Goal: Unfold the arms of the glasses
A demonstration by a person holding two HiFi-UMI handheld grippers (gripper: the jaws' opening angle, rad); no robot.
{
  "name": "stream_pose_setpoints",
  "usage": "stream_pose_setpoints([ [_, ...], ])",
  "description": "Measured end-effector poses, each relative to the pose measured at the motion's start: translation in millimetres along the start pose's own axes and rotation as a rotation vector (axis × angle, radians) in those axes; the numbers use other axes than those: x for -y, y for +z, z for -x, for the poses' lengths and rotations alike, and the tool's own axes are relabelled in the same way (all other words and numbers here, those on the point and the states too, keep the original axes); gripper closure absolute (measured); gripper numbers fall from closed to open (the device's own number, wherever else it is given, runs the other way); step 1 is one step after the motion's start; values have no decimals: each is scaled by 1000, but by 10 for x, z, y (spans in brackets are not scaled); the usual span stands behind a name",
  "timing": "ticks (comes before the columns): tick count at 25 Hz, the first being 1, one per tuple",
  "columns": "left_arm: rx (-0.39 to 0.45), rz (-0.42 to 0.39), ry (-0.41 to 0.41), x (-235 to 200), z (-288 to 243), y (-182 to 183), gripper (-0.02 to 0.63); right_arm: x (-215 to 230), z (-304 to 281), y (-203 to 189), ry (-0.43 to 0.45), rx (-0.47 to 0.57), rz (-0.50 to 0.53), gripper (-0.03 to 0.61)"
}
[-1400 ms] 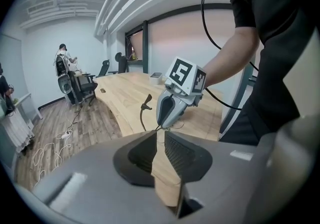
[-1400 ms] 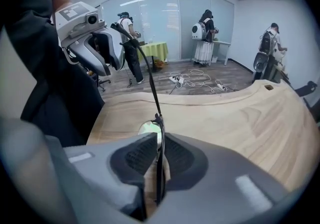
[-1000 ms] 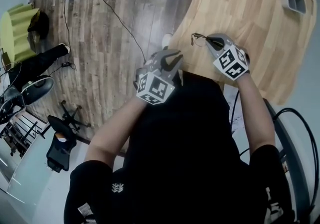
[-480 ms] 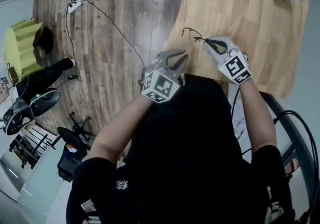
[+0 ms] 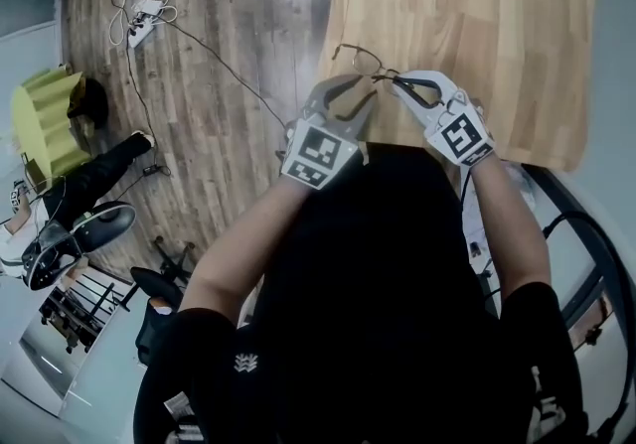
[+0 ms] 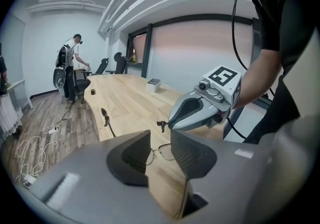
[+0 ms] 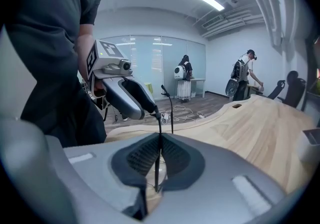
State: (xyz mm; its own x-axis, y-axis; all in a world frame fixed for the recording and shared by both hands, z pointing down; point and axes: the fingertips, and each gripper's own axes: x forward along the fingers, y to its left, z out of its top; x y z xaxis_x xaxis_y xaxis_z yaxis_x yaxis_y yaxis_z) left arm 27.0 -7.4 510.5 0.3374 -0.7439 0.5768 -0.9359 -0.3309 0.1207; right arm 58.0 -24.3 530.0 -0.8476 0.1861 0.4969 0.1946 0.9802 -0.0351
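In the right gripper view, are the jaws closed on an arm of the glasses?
Yes, the right gripper has its jaws pressed together on a thin black arm of the glasses.

Looking steeply down from the head, catching left gripper and right gripper tip to tip at the table edge. Riding close behind the left claw's opening jaws, peering through their gap at the glasses, facing the right claw. Riding close behind the right claw's jaws, pinched on a glasses arm, staring back at the left claw. Sharing glasses and table across all three.
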Motion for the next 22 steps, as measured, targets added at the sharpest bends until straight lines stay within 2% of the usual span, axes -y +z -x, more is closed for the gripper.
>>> stream_pose_setpoints([
  [5, 35, -3, -17, 48, -82, 108, 490, -12, 48, -20, 3, 10, 20, 566],
  [13, 44, 4, -40, 53, -81, 138, 561, -46, 24, 53, 16, 20, 15, 566],
  [22, 58, -15, -61, 121, -62, 188, 571, -58, 48, 48, 16, 23, 20, 566],
])
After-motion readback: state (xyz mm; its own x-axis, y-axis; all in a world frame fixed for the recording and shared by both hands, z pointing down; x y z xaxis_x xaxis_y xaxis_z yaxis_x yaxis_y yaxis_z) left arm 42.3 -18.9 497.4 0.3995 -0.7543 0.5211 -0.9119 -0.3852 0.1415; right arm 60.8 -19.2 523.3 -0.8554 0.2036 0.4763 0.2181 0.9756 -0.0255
